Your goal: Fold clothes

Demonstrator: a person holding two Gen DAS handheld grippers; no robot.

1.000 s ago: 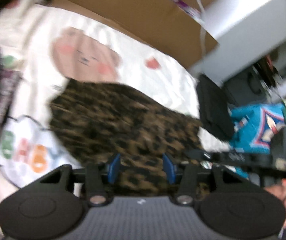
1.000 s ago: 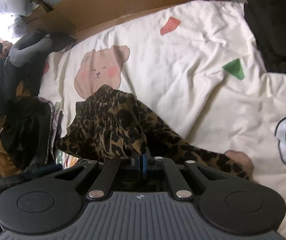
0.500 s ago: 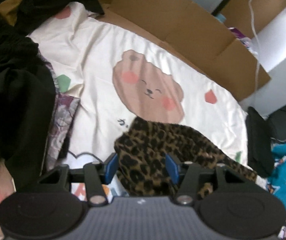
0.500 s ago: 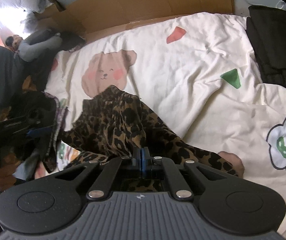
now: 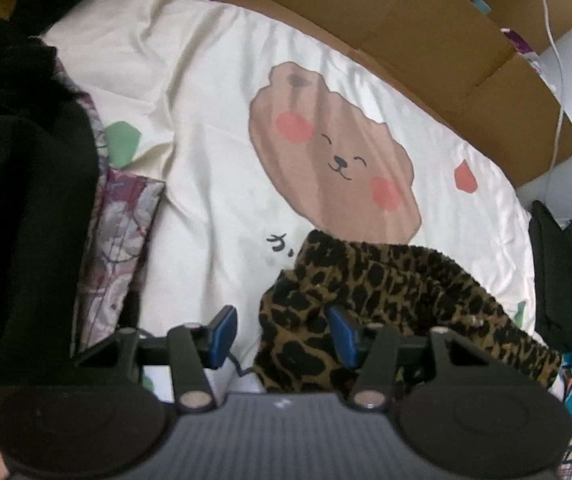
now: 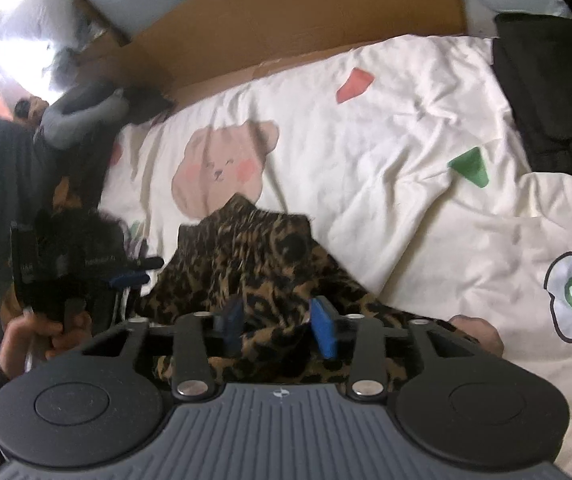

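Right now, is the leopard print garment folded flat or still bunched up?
Bunched up. The leopard print garment sits in a rumpled, peaked heap on the bear blanket, with no flat, squared edges.

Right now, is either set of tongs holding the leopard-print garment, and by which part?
Neither. The right tongs have just been opening; the leopard-print garment bunches between the pads, ungripped. The left tongs stand open at its left edge.

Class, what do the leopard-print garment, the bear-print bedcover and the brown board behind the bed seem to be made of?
Leopard-print garment: soft matte fabric, possibly fleecy; it slumps in folds.
Bear-print bedcover: smooth woven cloth, slight sheen, creased.
Brown board: corrugated cardboard, likely; matte, with fold lines.
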